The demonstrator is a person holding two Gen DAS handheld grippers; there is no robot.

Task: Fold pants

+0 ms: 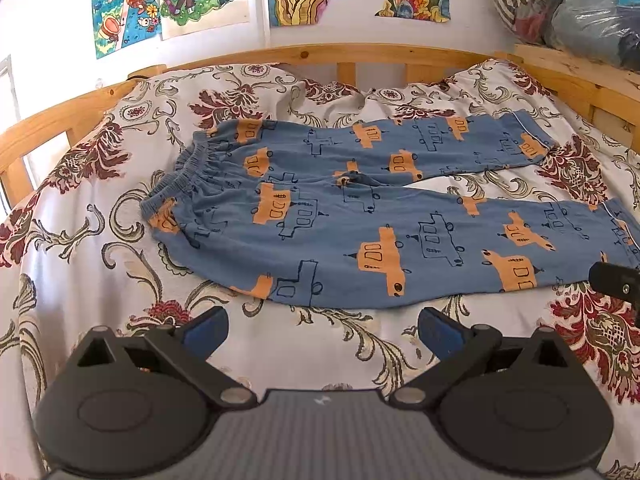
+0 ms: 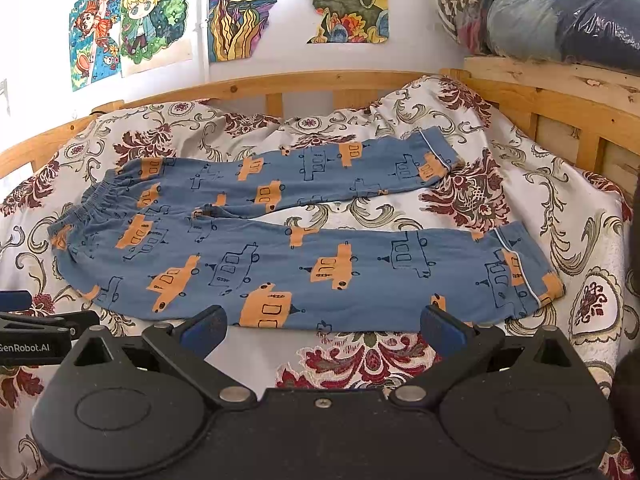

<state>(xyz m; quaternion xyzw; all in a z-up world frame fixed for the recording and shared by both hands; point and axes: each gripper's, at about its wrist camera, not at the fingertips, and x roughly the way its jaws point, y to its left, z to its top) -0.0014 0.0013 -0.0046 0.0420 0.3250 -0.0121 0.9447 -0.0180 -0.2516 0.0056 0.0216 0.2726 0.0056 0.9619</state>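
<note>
Blue pants (image 1: 320, 216) with orange and outlined car prints lie flat on the bed, waistband to the left, both legs spread to the right. They also show in the right wrist view (image 2: 280, 256). My left gripper (image 1: 322, 330) is open and empty, just in front of the near leg's lower edge. My right gripper (image 2: 324, 326) is open and empty, close to the near leg's edge toward the cuff (image 2: 524, 276). The right gripper's body shows at the right edge of the left wrist view (image 1: 616, 282), and the left gripper shows at the left edge of the right wrist view (image 2: 36, 336).
A floral bedspread (image 1: 100, 208) covers the bed. A wooden bed rail (image 1: 304, 54) runs along the back and right. Bagged bedding (image 2: 552, 12) sits on a wooden shelf at the back right. Drawings (image 2: 152, 20) hang on the wall.
</note>
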